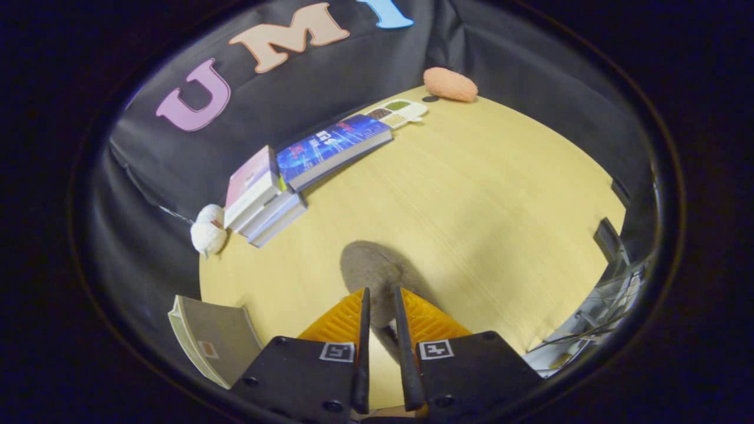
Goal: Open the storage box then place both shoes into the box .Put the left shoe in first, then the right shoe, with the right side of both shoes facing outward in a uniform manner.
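Our tongs (382,306) pinch a fuzzy grey shoe (377,277), fingers nearly closed on it. We see its rounded length running away from the tongs over the wood-grain desk (500,194).

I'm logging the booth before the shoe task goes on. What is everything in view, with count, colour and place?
Table: one, light wood, under everything.
Grey shoe: one, gripped between the fingers of the tongs, stretching just ahead of them.
Orange shoe: one, at the table's far edge by the wall.
Books: a stack with a pink cover on top, against the wall; a blue book leans on it.
Divided tray: one, white, beyond the blue book.
White plush: one, beside the stack.
Storage box: one, grey, beside the fingers.
Tongs: one, shut on the grey shoe.
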